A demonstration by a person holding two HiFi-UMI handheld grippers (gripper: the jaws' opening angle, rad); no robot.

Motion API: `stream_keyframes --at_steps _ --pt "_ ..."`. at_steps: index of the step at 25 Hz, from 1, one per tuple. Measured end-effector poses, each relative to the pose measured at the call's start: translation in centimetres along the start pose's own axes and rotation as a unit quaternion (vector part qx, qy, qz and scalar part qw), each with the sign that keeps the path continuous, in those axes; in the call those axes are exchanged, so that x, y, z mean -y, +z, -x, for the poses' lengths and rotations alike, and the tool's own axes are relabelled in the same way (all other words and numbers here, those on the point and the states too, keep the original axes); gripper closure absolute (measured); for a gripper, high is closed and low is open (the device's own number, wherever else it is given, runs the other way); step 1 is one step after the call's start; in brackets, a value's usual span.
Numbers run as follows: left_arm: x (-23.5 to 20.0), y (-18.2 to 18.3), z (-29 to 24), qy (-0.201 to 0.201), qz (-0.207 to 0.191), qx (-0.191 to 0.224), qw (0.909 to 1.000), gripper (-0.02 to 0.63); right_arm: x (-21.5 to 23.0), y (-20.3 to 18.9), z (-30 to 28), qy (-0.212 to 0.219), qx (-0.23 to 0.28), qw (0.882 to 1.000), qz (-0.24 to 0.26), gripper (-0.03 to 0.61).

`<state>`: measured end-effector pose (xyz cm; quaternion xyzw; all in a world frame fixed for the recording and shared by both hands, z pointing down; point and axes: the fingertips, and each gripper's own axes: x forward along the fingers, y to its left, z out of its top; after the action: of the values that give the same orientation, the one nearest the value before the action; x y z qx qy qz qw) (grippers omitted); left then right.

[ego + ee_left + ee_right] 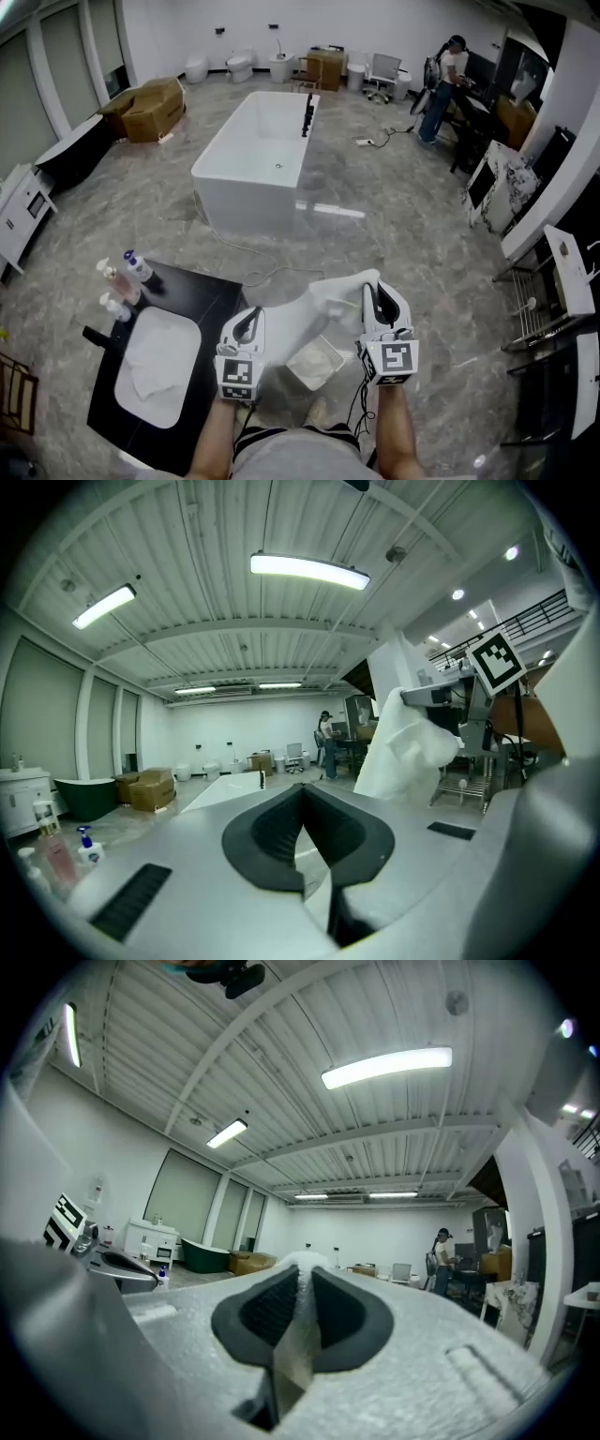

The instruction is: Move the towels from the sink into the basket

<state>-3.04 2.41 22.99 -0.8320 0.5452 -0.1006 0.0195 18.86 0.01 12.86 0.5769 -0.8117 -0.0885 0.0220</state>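
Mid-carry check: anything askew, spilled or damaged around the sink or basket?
Nothing stands out. The held towel hangs between the left gripper and right gripper, near the basket. A second towel lies in the sink, and the bottles beside it stand upright.

Head view: towel (323, 295) stretched between the grippers covers most of the basket (314, 366), only its near part shows. Tips of left gripper (253, 312) and right gripper (375, 287) are buried in the cloth there. Both forearms are cut off by the bottom edge. Bottles (127, 279) by the sink: labels too small to read. Far person (443, 84): too small for detail. In both gripper views each gripper's body blocks everything below the jaws, and only a thin strip of towel shows.
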Motion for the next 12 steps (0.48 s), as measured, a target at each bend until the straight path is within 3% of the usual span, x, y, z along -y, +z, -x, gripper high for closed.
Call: stream_keyframes --at_steps 12 --pt "5.7 -0.2 -5.0 -0.039 0.006 -0.002 0.9992 0.604 5.9 -4.8 1.4 -0.036 -0.051 0.997 0.038 0.543"
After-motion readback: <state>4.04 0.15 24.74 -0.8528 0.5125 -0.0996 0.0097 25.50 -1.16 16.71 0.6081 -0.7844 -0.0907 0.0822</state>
